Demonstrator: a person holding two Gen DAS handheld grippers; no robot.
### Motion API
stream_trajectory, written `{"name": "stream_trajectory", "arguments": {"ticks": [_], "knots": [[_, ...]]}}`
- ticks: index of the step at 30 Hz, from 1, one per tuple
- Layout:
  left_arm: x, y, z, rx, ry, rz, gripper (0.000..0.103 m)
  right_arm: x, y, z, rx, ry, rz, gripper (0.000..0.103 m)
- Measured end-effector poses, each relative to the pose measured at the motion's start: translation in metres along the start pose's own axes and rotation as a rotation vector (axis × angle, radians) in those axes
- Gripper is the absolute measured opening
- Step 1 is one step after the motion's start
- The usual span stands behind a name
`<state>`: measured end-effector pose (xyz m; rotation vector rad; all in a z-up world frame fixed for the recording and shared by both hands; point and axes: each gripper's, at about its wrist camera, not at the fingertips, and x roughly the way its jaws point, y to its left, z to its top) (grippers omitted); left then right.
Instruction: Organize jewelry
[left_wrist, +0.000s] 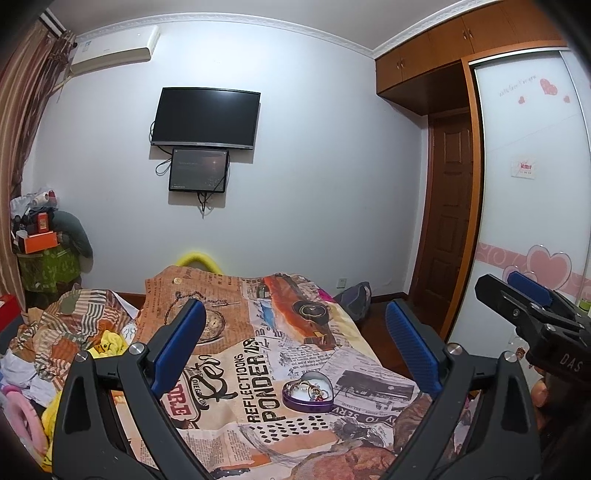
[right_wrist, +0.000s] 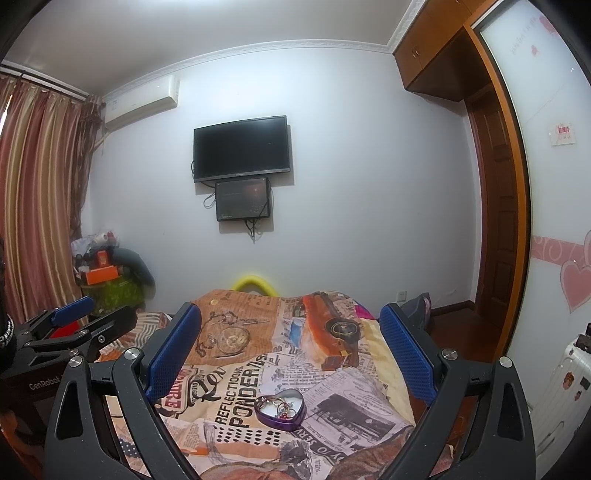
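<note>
The purple heart-shaped tin (left_wrist: 308, 392) of tangled jewelry sits open on the printed bedspread (left_wrist: 236, 373), ahead of both grippers. It lies at about 5 o'clock from the left gripper (left_wrist: 295, 350), whose fingers are spread wide and empty. It sits near 6 o'clock, almost centred, below the right gripper (right_wrist: 291, 354), also spread and judged better placed to reach it.

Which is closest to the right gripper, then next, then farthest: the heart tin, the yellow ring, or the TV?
In the right wrist view, from the right gripper:
1. Heart tin, on the bedspread just ahead.
2. Yellow ring, beyond the bed's far end.
3. TV, on the far wall.
</note>
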<state>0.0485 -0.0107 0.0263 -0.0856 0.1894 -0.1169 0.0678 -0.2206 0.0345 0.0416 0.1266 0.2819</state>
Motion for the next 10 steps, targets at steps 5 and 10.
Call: {"name": "stream_trajectory", "arguments": {"ticks": [5, 10], "knots": [[-0.0001, -0.0009, -0.0001, 0.009, -0.005, -0.002, 0.098, -0.0001, 0.0, 0.0, 0.001, 0.001, -0.005, 0.096], [0.0028, -0.0006, -0.0015, 0.012, 0.004, -0.005, 0.098, 0.0012, -0.0007, 0.0001, 0.009, 0.004, -0.003, 0.096]]}}
